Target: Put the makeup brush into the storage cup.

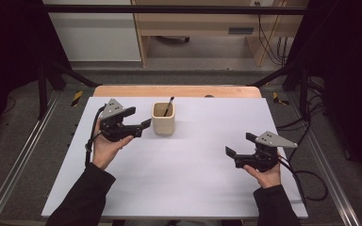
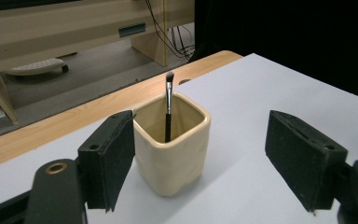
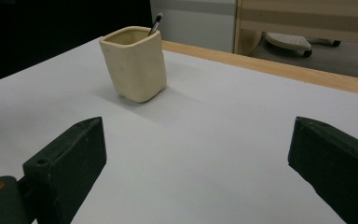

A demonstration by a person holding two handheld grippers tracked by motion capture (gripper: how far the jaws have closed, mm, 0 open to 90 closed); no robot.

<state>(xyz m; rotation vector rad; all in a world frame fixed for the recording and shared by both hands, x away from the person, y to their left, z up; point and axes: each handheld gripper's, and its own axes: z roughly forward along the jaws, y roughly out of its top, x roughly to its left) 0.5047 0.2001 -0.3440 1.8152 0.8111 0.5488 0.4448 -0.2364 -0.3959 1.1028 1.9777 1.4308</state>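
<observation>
Standing upright toward the far edge of the white counter (image 1: 184, 174), the cream cup (image 1: 163, 119) holds a thin black brush (image 1: 169, 106) that leans against its far wall, bristles up. Just beside the cup, on its left, the left tool (image 1: 139, 120) hovers with jaws spread wide, one jaw close to the cup's side, nothing between them. Well apart from the cup, near the counter's right edge, the right tool (image 1: 239, 145) is also wide open and empty.

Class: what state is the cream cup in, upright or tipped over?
Upright. The cream cup stands on its base on the white table, mouth facing up, with a brush leaning inside.
</observation>
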